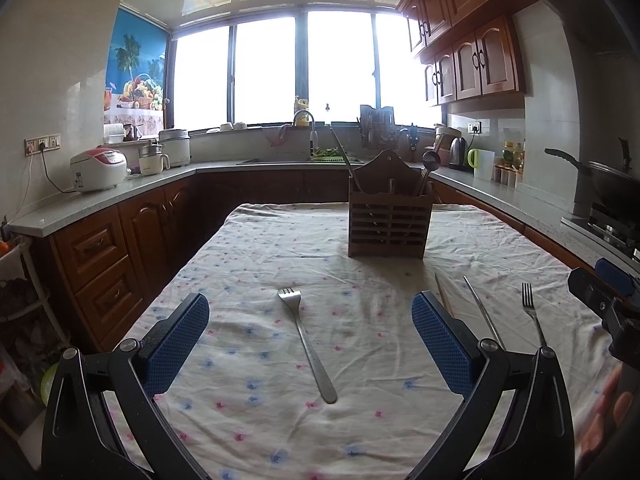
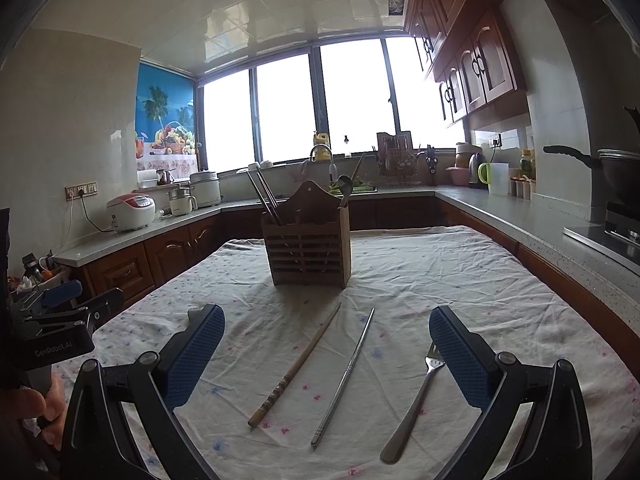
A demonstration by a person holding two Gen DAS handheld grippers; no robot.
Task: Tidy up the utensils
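bright windows (image 1: 304, 72) behind grey counters (image 1: 120, 184), wooden cabinets (image 1: 472, 60), white tiled ceiling (image 2: 260, 12).

A flowered cloth (image 1: 256, 420) covers the surface. Behind it a grey counter (image 1: 120, 194) runs around the kitchen over brown wooden cabinets (image 1: 100, 260). On the left stand a white rice cooker (image 1: 98, 169), a small kettle-like pot (image 1: 154, 159) and a larger cooker (image 1: 175, 146). A faucet (image 1: 308, 120) rises before the bright window (image 1: 304, 68). To the right are an electric kettle (image 1: 459, 153), a green-handled jug (image 1: 482, 163) and a dark wok (image 1: 612, 178).
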